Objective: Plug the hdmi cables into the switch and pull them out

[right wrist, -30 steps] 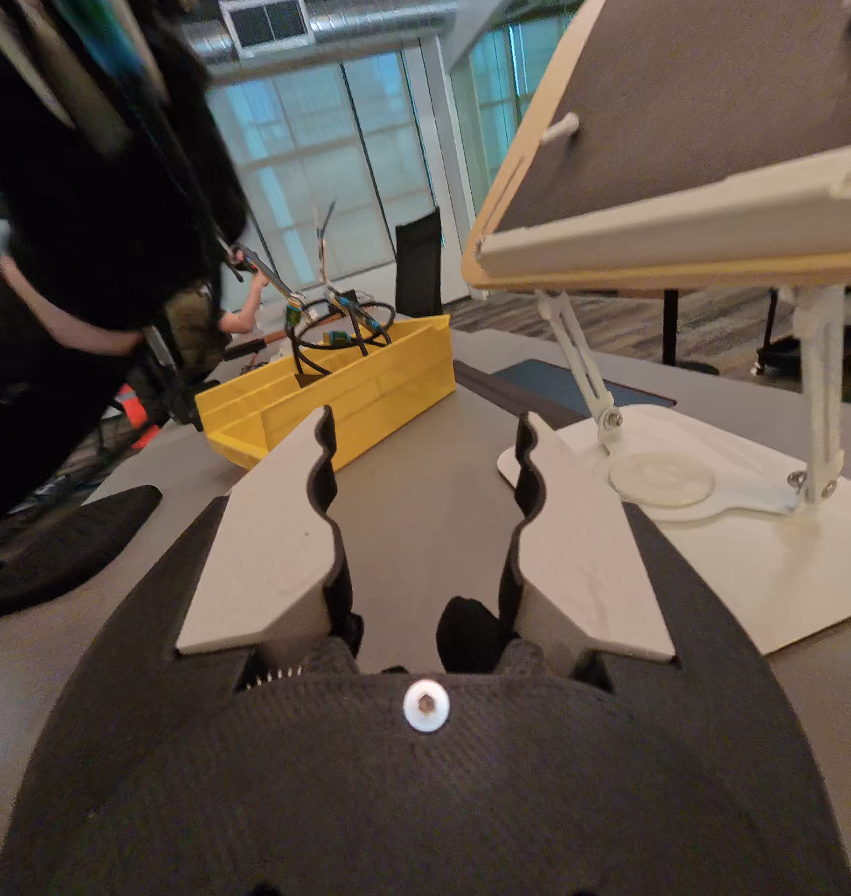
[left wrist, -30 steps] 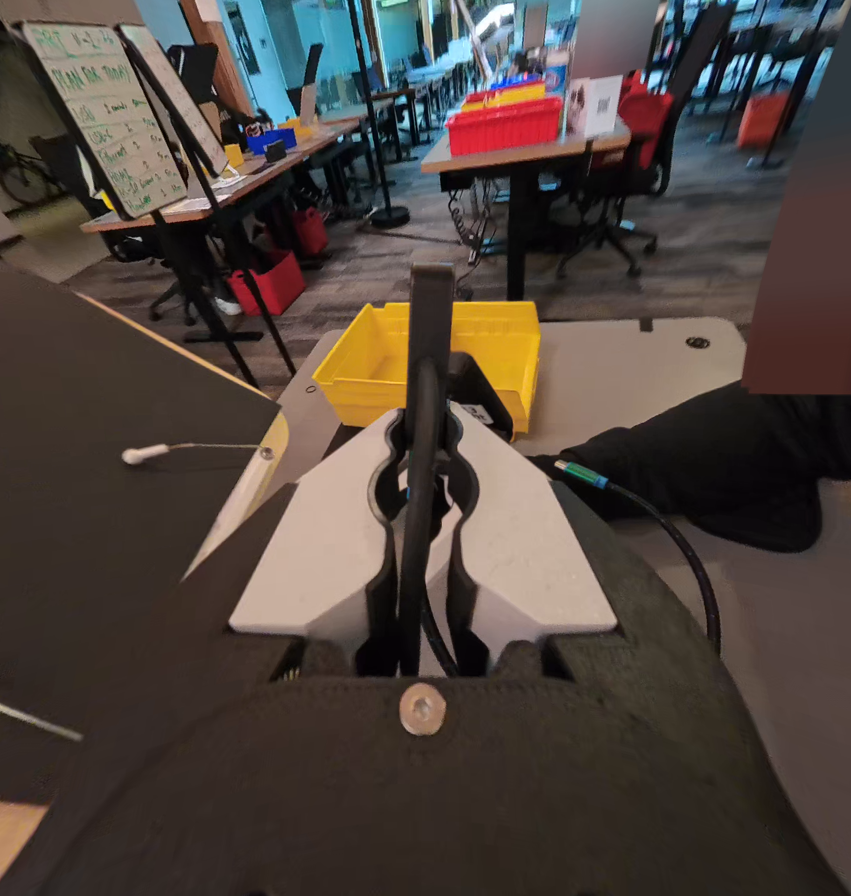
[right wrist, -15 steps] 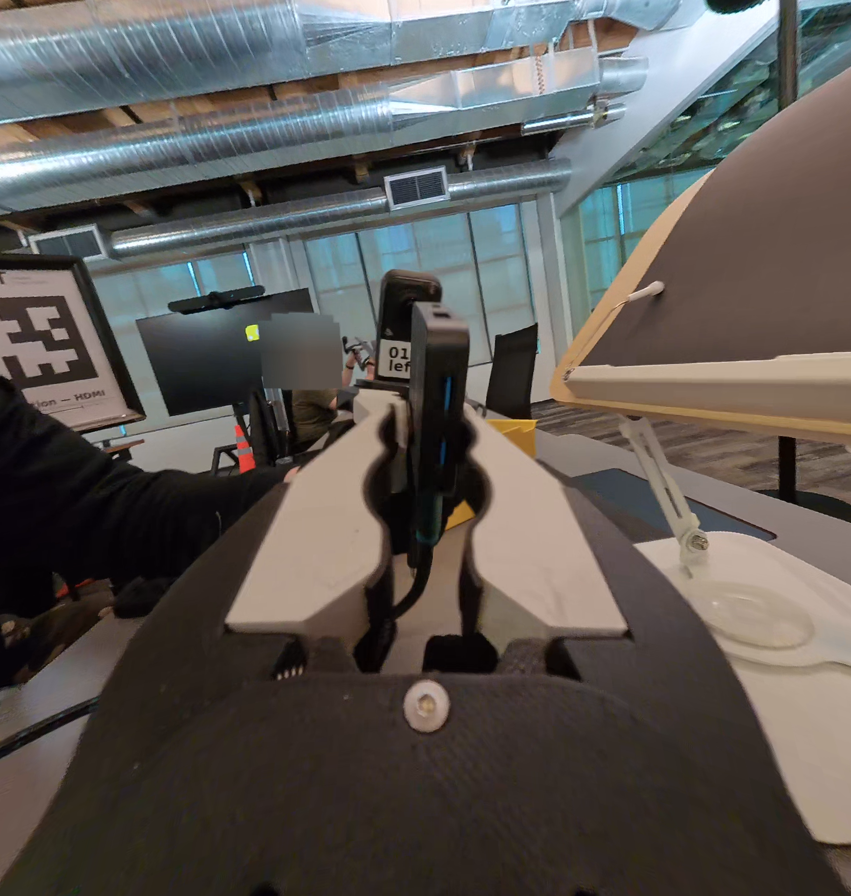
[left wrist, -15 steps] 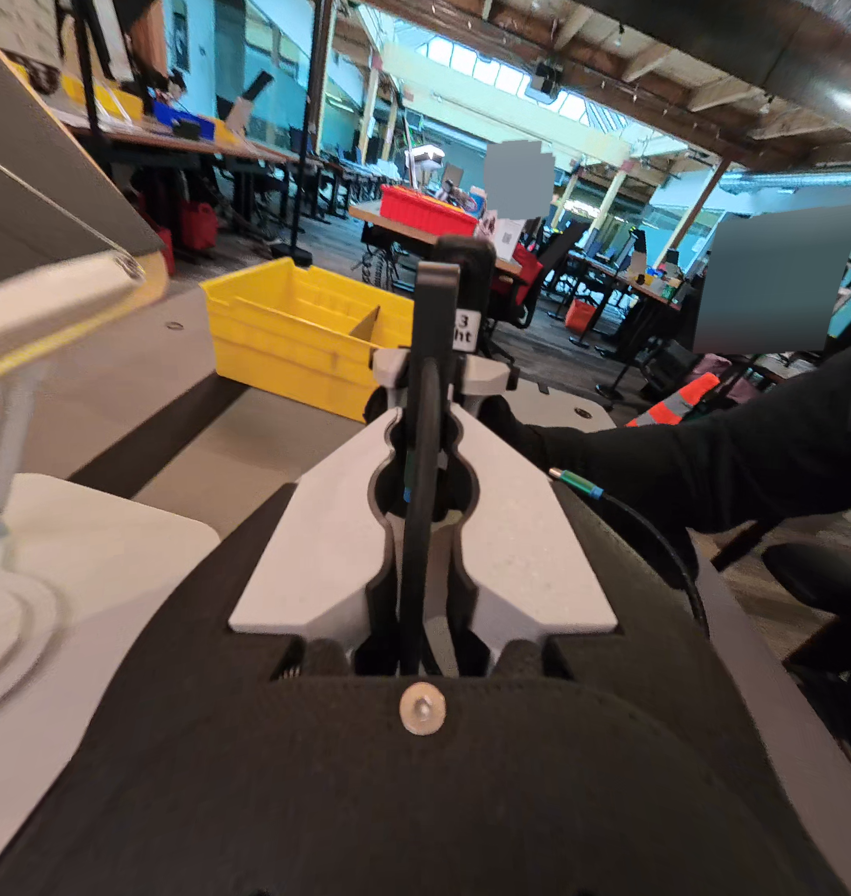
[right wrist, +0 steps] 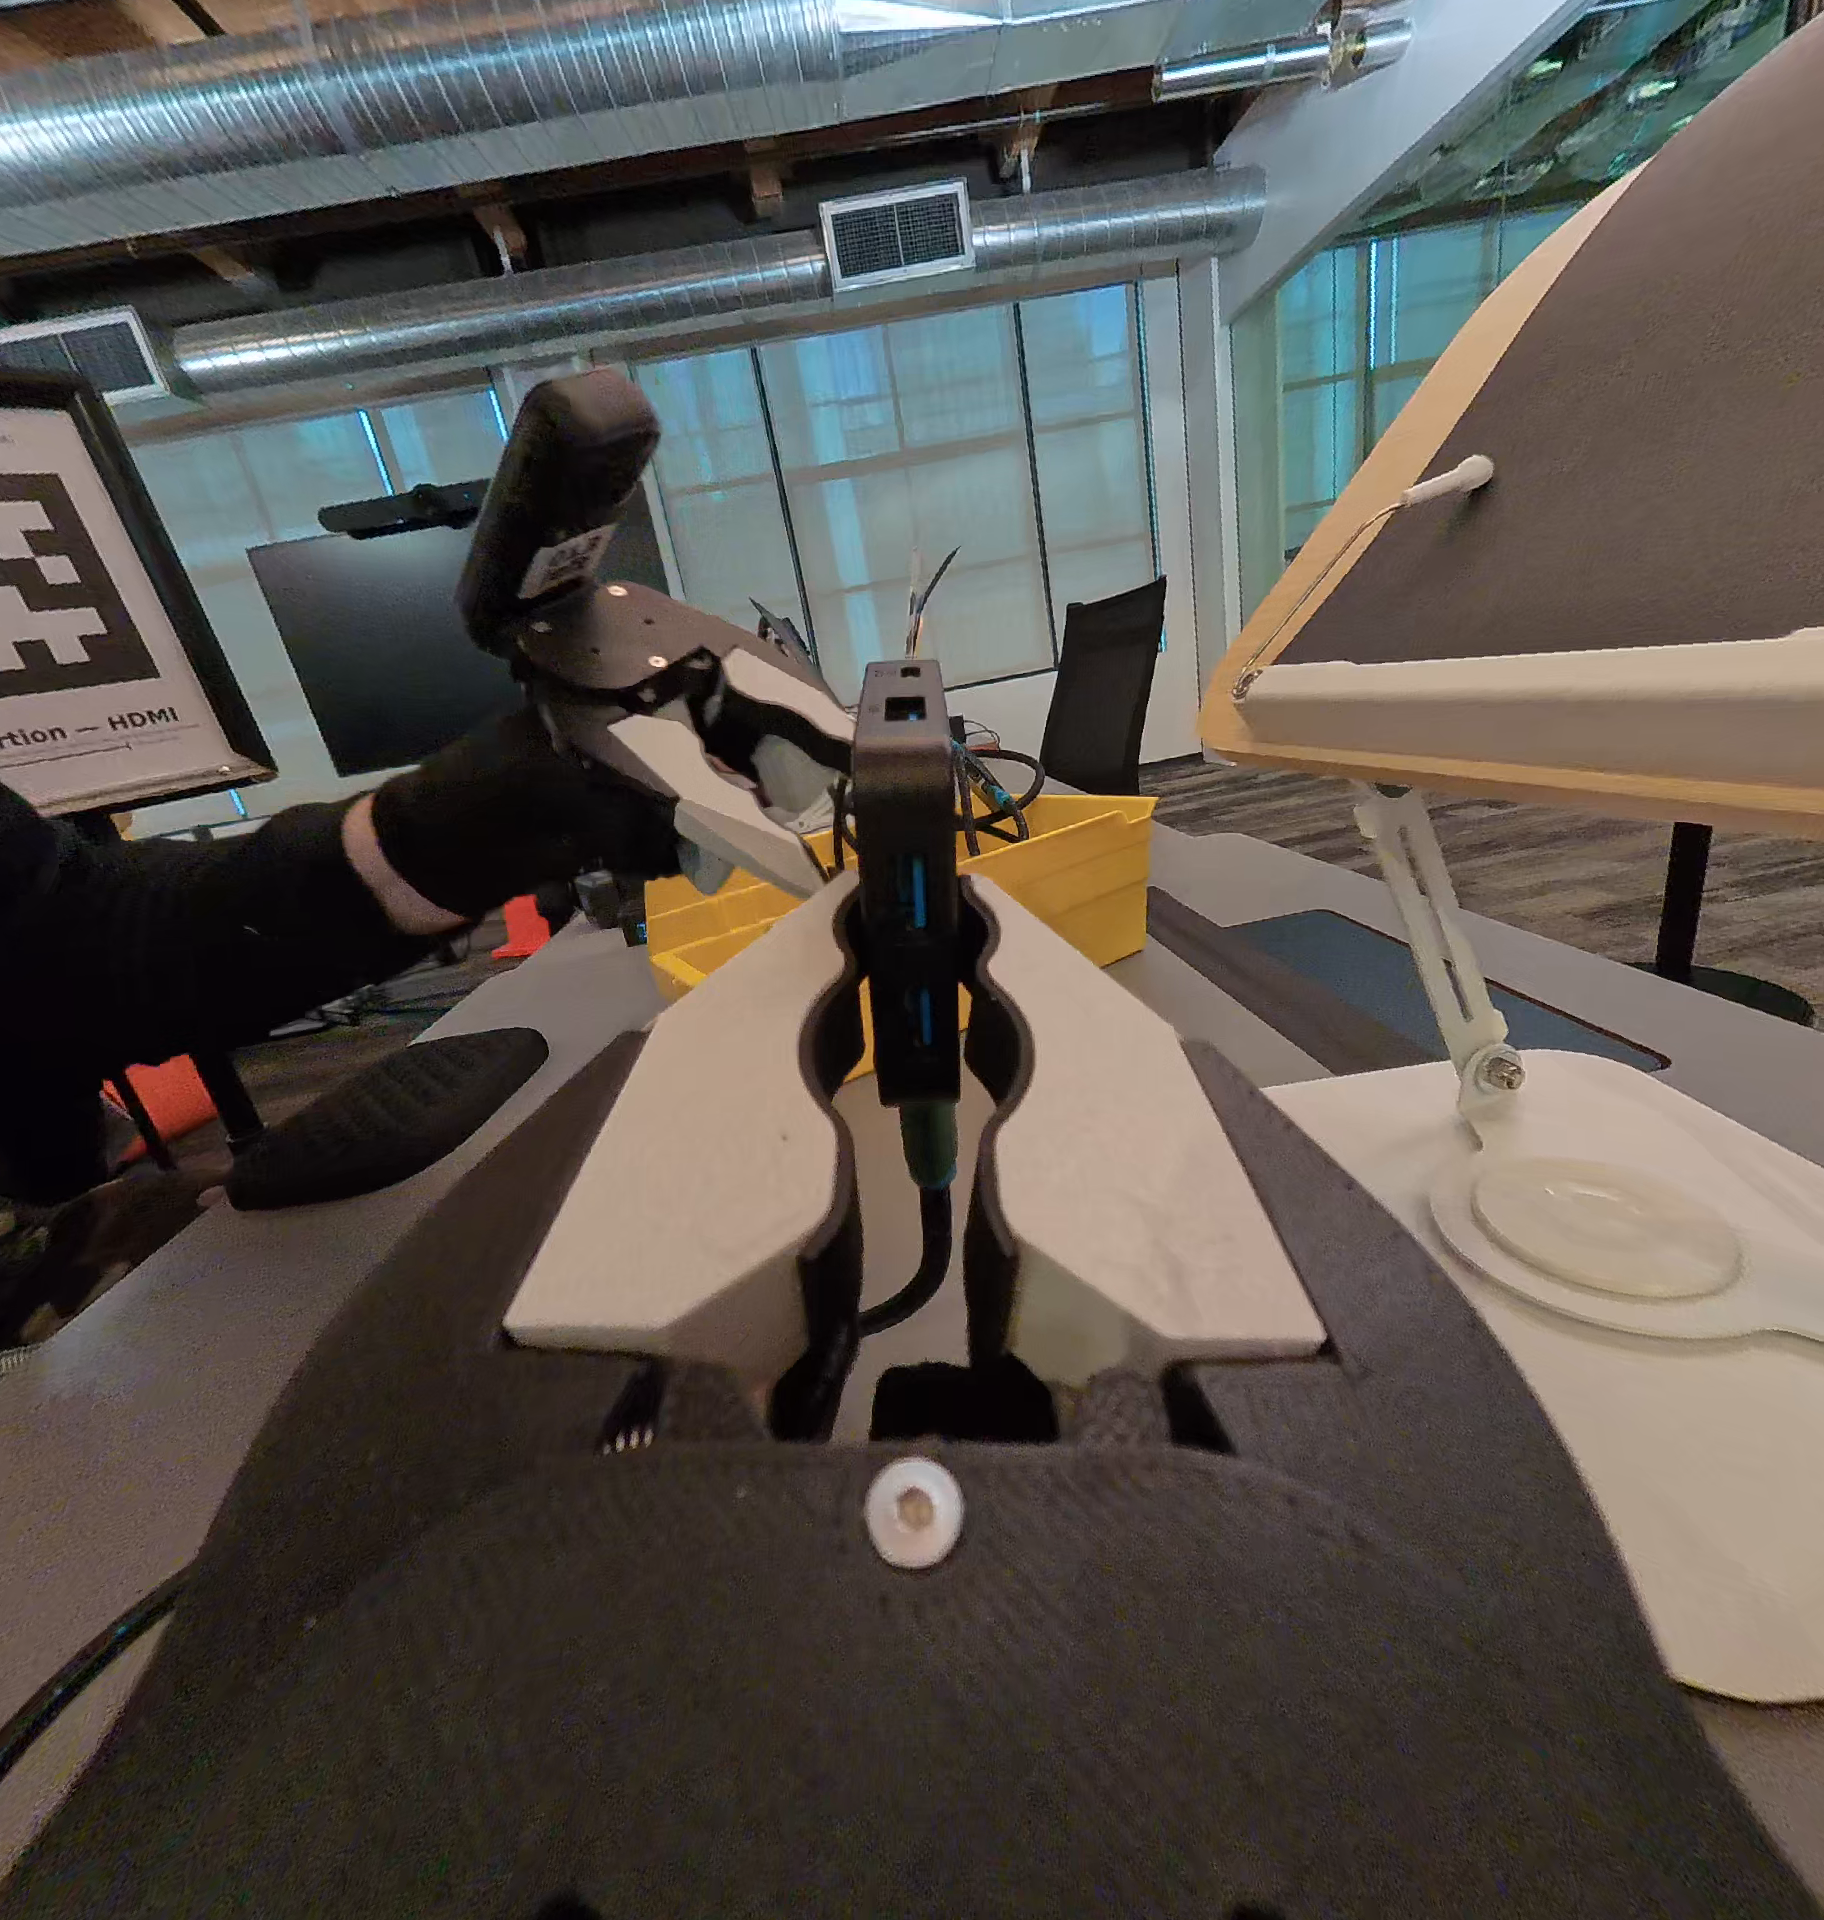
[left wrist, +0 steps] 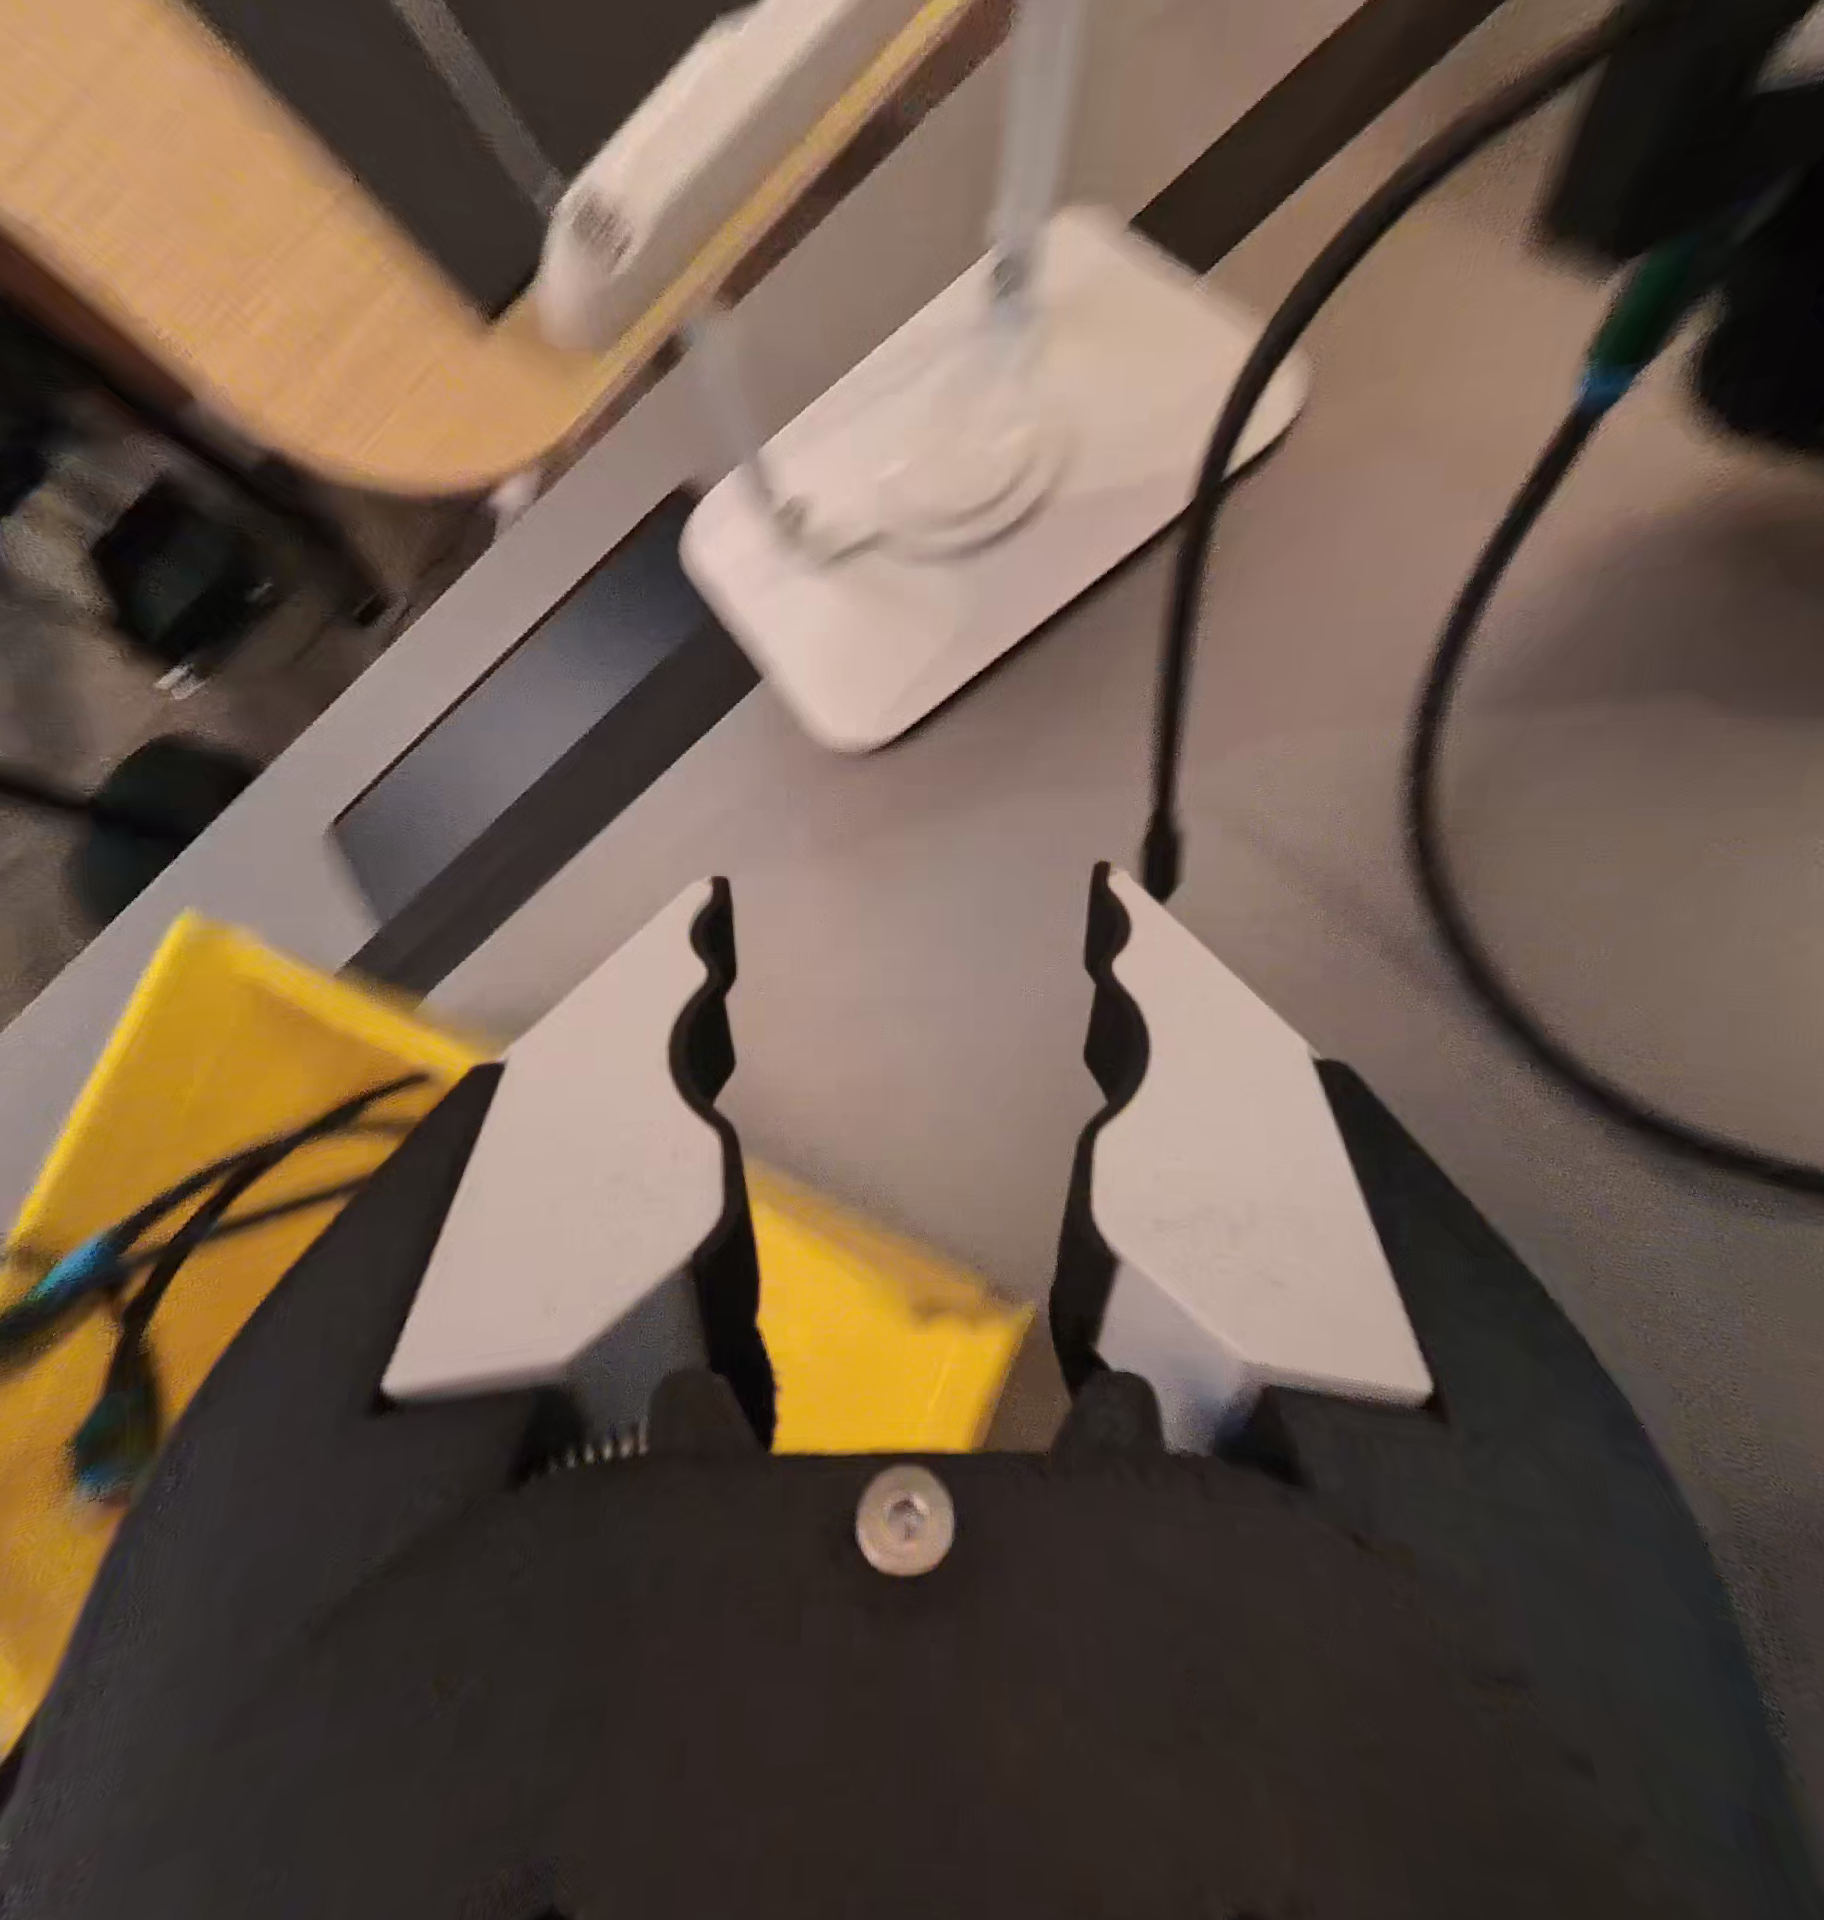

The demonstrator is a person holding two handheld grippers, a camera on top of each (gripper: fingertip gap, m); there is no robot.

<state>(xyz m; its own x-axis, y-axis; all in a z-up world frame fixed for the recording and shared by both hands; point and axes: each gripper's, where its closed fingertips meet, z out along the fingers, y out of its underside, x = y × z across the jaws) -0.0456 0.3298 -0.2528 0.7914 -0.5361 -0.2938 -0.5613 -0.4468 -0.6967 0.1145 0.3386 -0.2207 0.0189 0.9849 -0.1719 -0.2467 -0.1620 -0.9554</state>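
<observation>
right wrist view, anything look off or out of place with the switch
Nothing damaged. The switch stands upright on edge, clamped in the right tool, with one black cable plugged into its underside. The left tool, open, reaches toward the yellow bin.

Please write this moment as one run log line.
left gripper: jaws open, above yellow plastic bin | right gripper: jaws shut on black box-shaped HDMI switch

The black switch (right wrist: 906, 831) stands upright on its narrow edge, clamped between the right gripper's fingers (right wrist: 1084, 1039), with one green-collared black cable (right wrist: 923, 1195) plugged into its lower end. More black HDMI cables (left wrist: 139, 1236) lie tangled in the yellow bin (left wrist: 866, 1340).
</observation>
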